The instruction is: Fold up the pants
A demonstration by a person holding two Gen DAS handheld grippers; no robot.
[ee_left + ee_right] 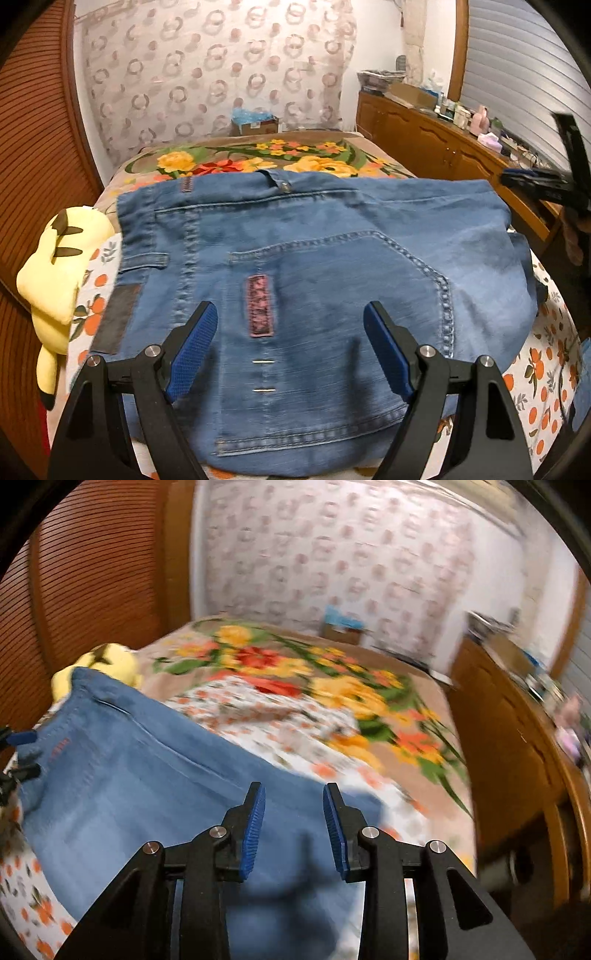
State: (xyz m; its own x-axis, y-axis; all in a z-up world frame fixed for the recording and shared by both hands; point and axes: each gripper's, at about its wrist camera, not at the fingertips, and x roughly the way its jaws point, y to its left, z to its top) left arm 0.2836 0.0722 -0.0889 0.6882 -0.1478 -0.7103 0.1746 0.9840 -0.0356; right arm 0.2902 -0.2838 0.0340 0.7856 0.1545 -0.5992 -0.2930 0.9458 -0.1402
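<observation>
Folded blue jeans [314, 258] lie flat on the bed, back pocket and pink patch facing up, waistband to the left. My left gripper [290, 308] hovers open over their near part, with nothing between its blue pads. In the right wrist view the jeans [129, 775] stretch from the left edge to under my right gripper [293, 788]. Its jaws stand apart above the denim's right edge and hold nothing. The right gripper [535, 181] also shows at the far right of the left wrist view, beyond the jeans' corner. The right wrist view is blurred.
A yellow plush toy [59, 266] lies at the jeans' left side. The bed carries an orange-print sheet [535, 369] and a floral blanket [258, 155]. A wooden dresser [424, 144] with clutter runs along the right. A cardboard box [255, 123] stands past the bed.
</observation>
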